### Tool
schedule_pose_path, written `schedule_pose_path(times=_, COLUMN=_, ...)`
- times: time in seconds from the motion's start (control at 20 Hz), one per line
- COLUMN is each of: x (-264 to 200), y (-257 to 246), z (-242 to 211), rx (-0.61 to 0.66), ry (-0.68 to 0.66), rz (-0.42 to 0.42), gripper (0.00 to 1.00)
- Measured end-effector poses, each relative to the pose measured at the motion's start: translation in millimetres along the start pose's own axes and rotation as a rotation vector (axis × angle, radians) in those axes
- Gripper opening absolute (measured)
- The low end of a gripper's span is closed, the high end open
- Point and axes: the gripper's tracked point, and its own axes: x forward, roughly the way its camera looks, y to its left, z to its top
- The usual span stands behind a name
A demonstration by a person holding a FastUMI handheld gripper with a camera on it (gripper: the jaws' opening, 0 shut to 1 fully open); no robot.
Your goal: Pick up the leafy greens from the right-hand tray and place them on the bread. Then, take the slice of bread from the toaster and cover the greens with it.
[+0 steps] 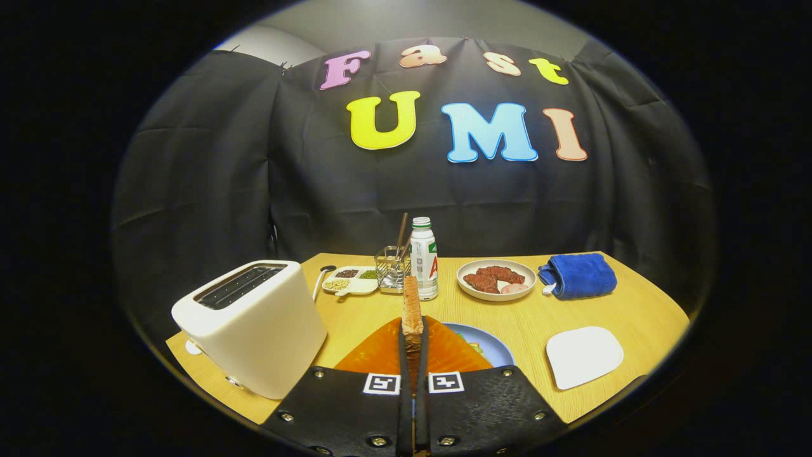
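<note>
Between the closed fingers (413,355), bread slice (412,311) gripped edge-on, upright; blue plate (491,343) just ahead, probably carrying the greens, toaster (254,324) emptied.

toaster (254,327) stands left of the gripper (412,346) on the tabletop (526,314). bread (412,308) stands edge-on between the fingers, above a plate (491,346). tray (583,355) lies right. behind: dish (349,280), glass (392,270), bottle (424,257), bowl (497,279), cloth (578,275).
</note>
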Motion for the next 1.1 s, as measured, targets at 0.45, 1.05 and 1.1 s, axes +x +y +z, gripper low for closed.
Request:
schedule_pose_path(times=0.45, x=13.2, y=6.4, z=-22.5, rx=0.016, ry=0.029, rz=0.011, gripper=0.02)
schedule_pose_path(times=1.05, x=19.4, y=-15.0, z=-40.9, rx=-0.056, ry=0.100, rz=0.046, gripper=0.17)
schedule_pose_path(times=1.1, x=19.6, y=-20.9, z=-42.2, rx=-0.063, ry=0.109, rz=0.042, gripper=0.20)
